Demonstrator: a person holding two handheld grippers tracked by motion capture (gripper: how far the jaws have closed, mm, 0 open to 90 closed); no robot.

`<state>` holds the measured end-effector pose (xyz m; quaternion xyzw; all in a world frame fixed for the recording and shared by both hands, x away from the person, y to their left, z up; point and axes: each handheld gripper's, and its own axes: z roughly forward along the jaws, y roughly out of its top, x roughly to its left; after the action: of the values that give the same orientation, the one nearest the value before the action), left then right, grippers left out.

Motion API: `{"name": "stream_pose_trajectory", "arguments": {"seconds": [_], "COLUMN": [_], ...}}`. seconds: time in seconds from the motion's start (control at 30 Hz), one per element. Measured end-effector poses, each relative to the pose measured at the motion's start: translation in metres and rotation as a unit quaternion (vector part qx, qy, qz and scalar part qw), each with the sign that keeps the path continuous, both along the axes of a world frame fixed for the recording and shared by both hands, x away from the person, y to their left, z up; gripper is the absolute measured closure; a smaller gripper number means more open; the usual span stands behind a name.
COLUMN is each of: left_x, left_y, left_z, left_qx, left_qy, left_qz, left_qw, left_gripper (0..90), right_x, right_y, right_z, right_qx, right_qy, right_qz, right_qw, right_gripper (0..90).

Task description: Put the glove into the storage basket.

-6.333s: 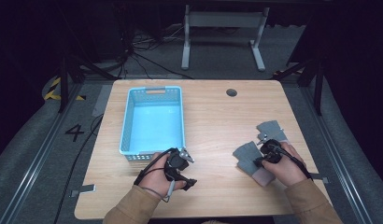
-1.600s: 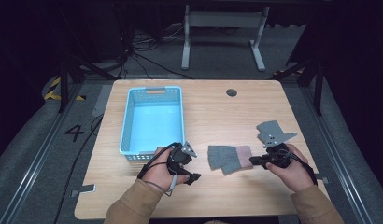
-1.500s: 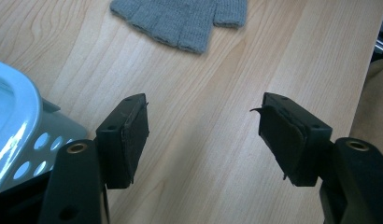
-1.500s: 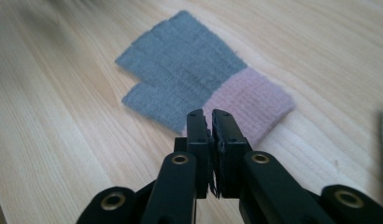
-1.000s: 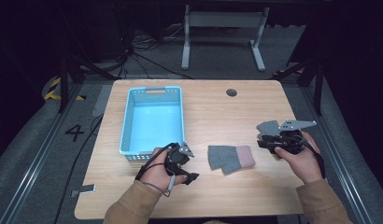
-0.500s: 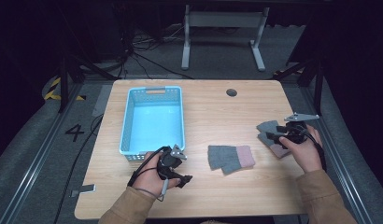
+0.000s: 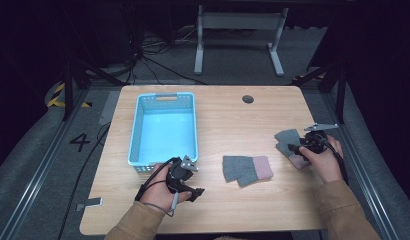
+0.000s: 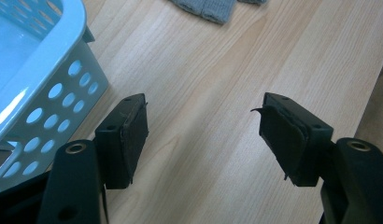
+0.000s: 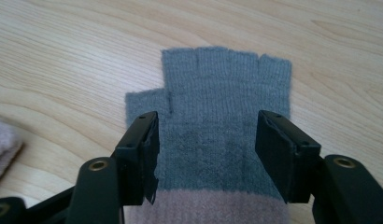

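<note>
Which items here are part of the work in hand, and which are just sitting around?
In the job:
right gripper, open, jaws either side of the right glove
middle glove, lying flat on the table

Lying about:
left gripper, open over bare wood
blue basket

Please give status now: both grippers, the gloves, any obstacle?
Right hand-held gripper open, straddling grey glove, not closed. Left hand-held gripper open, idle by basket. Second glove mid-table. No obstacle.
</note>
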<state>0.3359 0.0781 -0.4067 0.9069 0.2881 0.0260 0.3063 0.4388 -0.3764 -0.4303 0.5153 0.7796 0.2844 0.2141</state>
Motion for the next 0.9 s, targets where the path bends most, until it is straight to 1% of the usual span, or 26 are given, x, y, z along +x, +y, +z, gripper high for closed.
{"name": "stream_pose_trajectory", "arguments": {"seconds": [0.07,0.1,0.2,0.3,0.4,0.53,0.57,0.6,0.63,0.67,0.7,0.73,0.83,0.9], "left_x": [0.000,0.000,0.000,0.000,0.000,0.000,0.000,0.000,0.000,0.000,0.000,0.000,0.000,0.000], "left_y": [0.000,0.000,0.000,-0.001,-0.001,-0.001,-0.002,-0.002,-0.002,-0.002,-0.002,-0.002,-0.003,-0.003], "left_z": [0.000,-0.001,0.000,-0.001,-0.001,-0.001,-0.001,-0.001,-0.001,-0.001,-0.002,-0.002,-0.002,-0.002], "left_qx": [0.001,0.002,0.001,0.002,0.002,0.002,0.001,0.001,0.001,0.002,0.002,0.002,0.002,0.002], "left_qy": [0.002,0.001,0.001,0.002,0.002,0.001,0.002,0.002,0.001,0.002,0.003,0.003,0.003,0.003], "left_qz": [-0.001,0.000,-0.001,-0.001,-0.001,-0.001,-0.002,-0.002,-0.002,-0.002,-0.002,-0.002,-0.003,-0.003], "left_qw": [1.0000,1.0000,1.0000,1.0000,1.0000,1.0000,1.0000,1.0000,1.0000,1.0000,1.0000,1.0000,1.0000,1.0000], "left_gripper": [33.4,33.4,33.4,33.4,33.3,33.3,33.2,33.2,33.3,33.3,33.3,33.3,33.2,33.2], "right_x": [0.001,0.002,0.003,0.003,0.003,0.002,0.001,0.001,0.001,0.001,0.000,0.000,0.000,0.000], "right_y": [0.001,0.001,0.002,0.002,0.001,0.003,0.004,0.004,0.004,0.004,0.004,0.004,0.004,0.004], "right_z": [-0.003,-0.005,-0.008,-0.011,-0.013,-0.013,-0.012,-0.012,-0.012,-0.012,-0.012,-0.012,-0.011,-0.010], "right_qx": [-0.009,-0.018,-0.022,-0.019,-0.016,-0.009,-0.010,-0.010,-0.011,-0.011,-0.011,-0.011,-0.011,-0.011], "right_qy": [0.005,0.007,0.011,0.016,0.017,0.022,0.021,0.021,0.021,0.021,0.023,0.023,0.028,0.029], "right_qz": [-0.004,-0.006,-0.006,-0.011,-0.011,-0.009,-0.008,-0.008,-0.008,-0.008,-0.008,-0.008,-0.004,-0.003], "right_qw": [0.9999,0.9998,0.9997,0.9996,0.9997,0.9997,0.9997,0.9997,0.9997,0.9997,0.9996,0.9996,0.9995,0.9995], "right_gripper": [40.8,40.8,40.8,41.0,44.3,54.5,58.8,58.8,66.4,66.4,72.4,72.4,78.5,79.6]}}
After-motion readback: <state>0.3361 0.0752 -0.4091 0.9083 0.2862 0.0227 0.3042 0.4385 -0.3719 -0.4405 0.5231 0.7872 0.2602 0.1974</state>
